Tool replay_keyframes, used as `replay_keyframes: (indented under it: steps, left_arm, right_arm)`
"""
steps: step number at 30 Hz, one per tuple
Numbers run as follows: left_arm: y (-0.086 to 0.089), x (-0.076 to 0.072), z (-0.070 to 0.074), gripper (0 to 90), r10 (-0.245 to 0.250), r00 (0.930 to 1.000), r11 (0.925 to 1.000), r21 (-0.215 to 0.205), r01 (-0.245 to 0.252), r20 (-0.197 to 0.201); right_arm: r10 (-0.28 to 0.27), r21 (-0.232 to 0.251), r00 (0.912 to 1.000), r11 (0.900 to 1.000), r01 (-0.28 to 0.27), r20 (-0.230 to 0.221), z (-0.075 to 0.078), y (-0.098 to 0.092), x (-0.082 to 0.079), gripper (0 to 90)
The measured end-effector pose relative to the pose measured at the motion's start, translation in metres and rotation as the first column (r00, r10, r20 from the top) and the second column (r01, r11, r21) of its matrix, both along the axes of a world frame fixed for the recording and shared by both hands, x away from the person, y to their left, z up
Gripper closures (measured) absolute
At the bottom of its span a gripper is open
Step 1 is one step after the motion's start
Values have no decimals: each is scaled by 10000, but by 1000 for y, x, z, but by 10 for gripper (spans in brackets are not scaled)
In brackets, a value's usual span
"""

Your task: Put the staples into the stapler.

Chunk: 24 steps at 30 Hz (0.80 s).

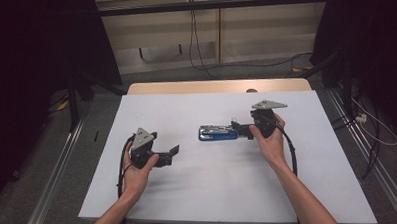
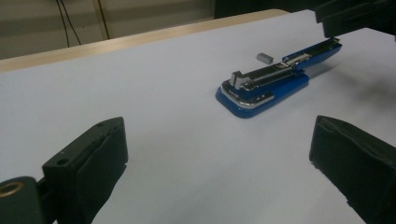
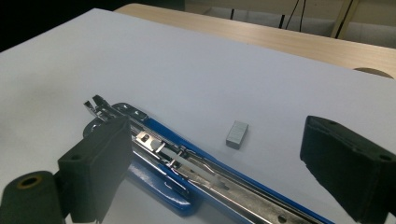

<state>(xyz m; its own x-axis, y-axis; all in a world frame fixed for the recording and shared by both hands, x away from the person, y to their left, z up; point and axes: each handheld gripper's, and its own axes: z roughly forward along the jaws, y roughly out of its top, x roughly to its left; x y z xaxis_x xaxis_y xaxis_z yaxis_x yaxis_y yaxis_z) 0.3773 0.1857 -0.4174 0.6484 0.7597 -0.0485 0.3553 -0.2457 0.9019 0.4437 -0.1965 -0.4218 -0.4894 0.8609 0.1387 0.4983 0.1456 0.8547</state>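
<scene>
Blue stapler (image 1: 218, 133): opened, long axis across desk (image 1: 186, 106)
Staple block (image 3: 236, 134): just beside it
Right tongs (image 1: 241, 128): wide, at its end
Left tongs (image 1: 171, 155): wide, well apart

Pretty dim room: white table (image 1: 224, 183) with a wooden edge (image 1: 187, 86) at the far side, grey floor (image 1: 268, 69), beige wall panels (image 1: 259, 29), black cables (image 1: 196, 47) dangling down.

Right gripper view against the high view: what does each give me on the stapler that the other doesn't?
Right gripper view alone: the opened stapler's metal staple channel up close, and the small grey staple block lying apart from it. High view alone: both hand-held grippers, left well off to the side, right at the stapler's end. Both: blue stapler on the white table.
</scene>
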Motion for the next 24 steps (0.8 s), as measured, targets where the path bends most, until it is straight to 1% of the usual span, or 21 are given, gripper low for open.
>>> replay_keyframes:
  steps: [1, 2, 3, 4, 5, 6, 8, 10, 12, 13, 15, 17, 21, 23, 24]
  left_arm:
    - [2, -3, 0, 46, 40, 10000, 10000, -15, -40, -15]
    - [4, -5, -1, 46, 46, 10000, 9999, -115, -46, -7]
    - [7, -7, -1, 46, 59, 10000, 9998, -176, -60, -72]
    - [10, -10, -1, 45, 109, 9998, 9994, -338, -114, -154]
    - [12, -12, -2, 46, 185, 9997, 9991, -384, -191, -155]
    - [15, -14, -2, 45, 251, 9996, 9991, -345, -257, -155]
    - [19, -18, -3, 46, 286, 9995, 9990, -346, -291, -146]
    - [22, -23, -3, 46, 219, 9996, 9993, -291, -224, -153]
    - [24, -27, -3, 45, 122, 9999, 9995, -281, -125, -107]
    - [26, -29, -3, 46, 45, 10000, 9997, -223, -47, -64]
    - [28, -35, -2, 44, -193, 9997, 9998, -54, 194, 170]
    - [29, -42, -2, 43, -170, 9993, 9998, 98, 167, 342]
    - [35, -51, -2, 43, -122, 9995, 9999, -24, 123, 276]
    - [37, -55, -2, 43, -91, 9996, 9999, -75, 94, 275]
    - [39, -57, -3, 44, -122, 9995, 9999, -78, 125, 285]
  right_arm:
    - [31, 24, 10000, 10000, -31, -75, 1, 1, 1, 94]
    - [116, 66, 9999, 9999, -116, -96, 1, 1, 2, 94]
    - [117, 1, 9999, 9999, -117, -70, 2, 2, 3, 94]
    - [72, -89, 10000, 9999, -72, -40, 2, 3, 4, 94]
    - [134, -98, 9999, 9999, -134, -67, 2, 4, 5, 94]
    - [170, -86, 9998, 9998, -171, -125, 2, 4, 6, 95]
    - [181, -246, 9997, 9995, -184, -151, 3, 7, 9, 122]
    - [301, -206, 9992, 9993, -307, -261, 3, 8, 12, 106]
    - [379, -284, 9990, 9989, -386, -228, 3, 10, 15, 105]
    - [404, -292, 9989, 9987, -411, -239, 4, 10, 16, 113]
    - [371, -370, 9988, 9986, -383, -321, 3, 11, 19, 122]
    - [394, -388, 9983, 9984, -410, -426, 3, 11, 22, 151]
    - [301, -514, 9981, 9981, -329, -546, 1, 9, 28, 171]
    - [261, -448, 9976, 9986, -290, -642, 0, 8, 30, 194]
    - [256, -497, 9975, 9983, -289, -656, -1, 8, 31, 200]
